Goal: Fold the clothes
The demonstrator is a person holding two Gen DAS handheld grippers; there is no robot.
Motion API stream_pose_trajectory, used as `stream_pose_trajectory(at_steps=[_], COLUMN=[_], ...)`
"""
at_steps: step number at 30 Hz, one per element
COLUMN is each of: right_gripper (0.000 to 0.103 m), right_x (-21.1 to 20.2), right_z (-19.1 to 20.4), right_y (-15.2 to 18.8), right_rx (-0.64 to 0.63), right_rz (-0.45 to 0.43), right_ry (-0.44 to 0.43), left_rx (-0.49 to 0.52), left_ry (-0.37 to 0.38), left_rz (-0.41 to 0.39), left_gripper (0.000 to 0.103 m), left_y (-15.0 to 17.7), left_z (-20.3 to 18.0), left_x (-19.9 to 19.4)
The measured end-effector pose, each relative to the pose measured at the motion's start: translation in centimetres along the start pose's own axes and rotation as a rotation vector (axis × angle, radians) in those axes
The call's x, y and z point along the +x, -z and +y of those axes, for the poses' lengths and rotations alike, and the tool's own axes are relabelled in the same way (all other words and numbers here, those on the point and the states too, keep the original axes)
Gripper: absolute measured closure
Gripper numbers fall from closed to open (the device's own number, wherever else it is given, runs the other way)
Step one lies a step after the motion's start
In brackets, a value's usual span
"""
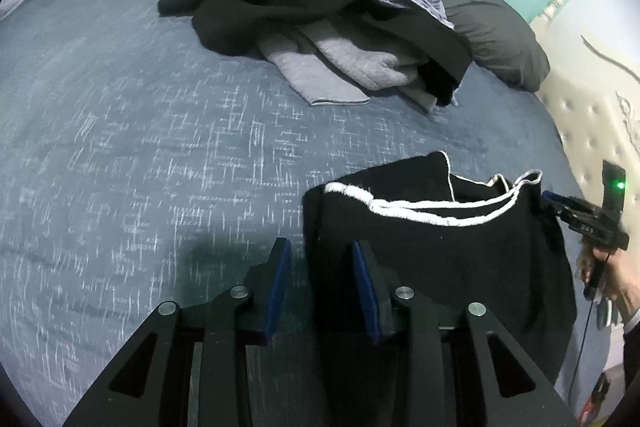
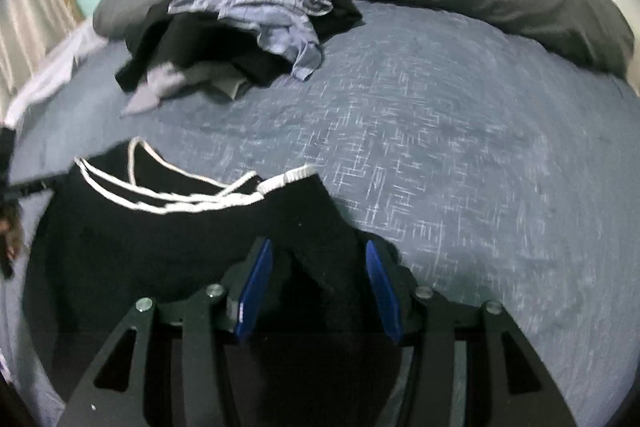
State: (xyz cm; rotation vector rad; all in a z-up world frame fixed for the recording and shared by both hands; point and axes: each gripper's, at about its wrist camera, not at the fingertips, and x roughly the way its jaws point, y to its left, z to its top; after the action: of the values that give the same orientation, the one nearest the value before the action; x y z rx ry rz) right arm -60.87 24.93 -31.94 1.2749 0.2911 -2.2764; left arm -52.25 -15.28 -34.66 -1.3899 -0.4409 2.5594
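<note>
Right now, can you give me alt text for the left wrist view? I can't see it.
The left gripper is open over a blue bedspread, at the left edge of a black garment with white trim. The right gripper is at that garment's far side. An unfolded clothes pile lies beyond, by grey pillows.

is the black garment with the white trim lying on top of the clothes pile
No, the black garment with white trim lies on the blue bedspread near the camera, apart from the clothes pile by the pillows.
</note>
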Motion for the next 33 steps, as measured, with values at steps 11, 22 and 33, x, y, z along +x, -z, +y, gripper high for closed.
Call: stream_pose_trajectory(at_steps=[11, 22, 33], right_gripper=[0.098, 0.098, 0.097], right_x=[-0.1, -2.8, -0.4], right_z=[-0.6, -2.9, -5.3], right_y=[0.6, 1.0, 2.3], right_rx=[0.001, 0.112, 0.294], right_rz=[-0.076, -0.134, -0.026], right_ry=[0.051, 0.072, 0.008], left_rx=[0.056, 0.058, -0.006], left_ry=[0.014, -0.002, -0.026], left_rz=[-0.01, -0.053, 0.051], left_gripper=[0.094, 0.095, 0.091], left_y=[-0.4, -2.4, -2.7], left_z=[-1.4, -2.0, -1.3], left_x=[0.6, -0.9, 1.7])
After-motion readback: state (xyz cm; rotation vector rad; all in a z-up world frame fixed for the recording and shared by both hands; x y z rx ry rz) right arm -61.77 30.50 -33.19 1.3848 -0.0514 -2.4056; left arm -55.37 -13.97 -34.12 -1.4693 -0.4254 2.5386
